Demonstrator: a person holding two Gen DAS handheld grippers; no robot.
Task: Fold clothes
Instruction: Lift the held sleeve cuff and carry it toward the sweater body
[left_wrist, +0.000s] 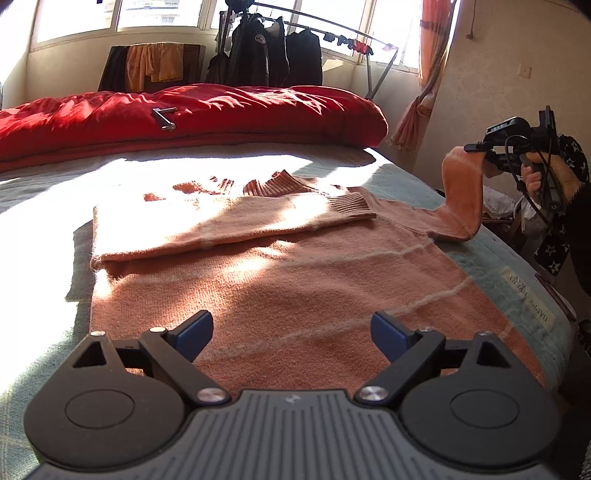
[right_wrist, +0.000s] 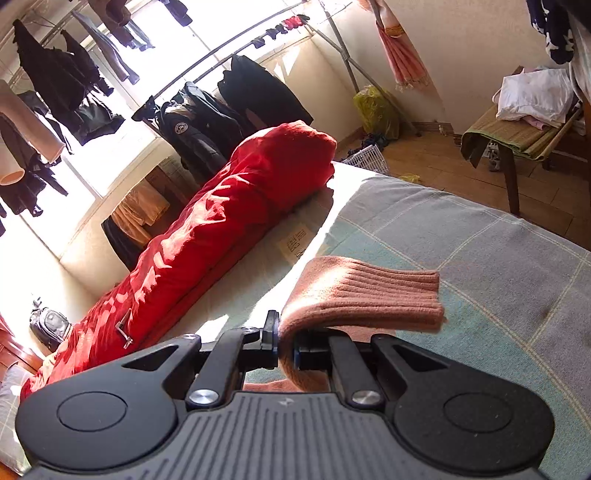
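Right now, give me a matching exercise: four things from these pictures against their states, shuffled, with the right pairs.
Things:
1. left gripper
2. right gripper
3. red quilt
4. folded sleeve

States:
A. lying flat across the sweater
B. shut on the other sleeve
C. open, holding nothing
D. rolled up along the bed

Pairs: 1-C, 2-B, 3-D, 4-A

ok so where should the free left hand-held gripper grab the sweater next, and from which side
Probably the bottom hem, just ahead of the open left hand-held gripper. Come in low from the near side. The sweater lies flat on the bed, so that edge is exposed, while the right hand-held gripper already holds the far sleeve.
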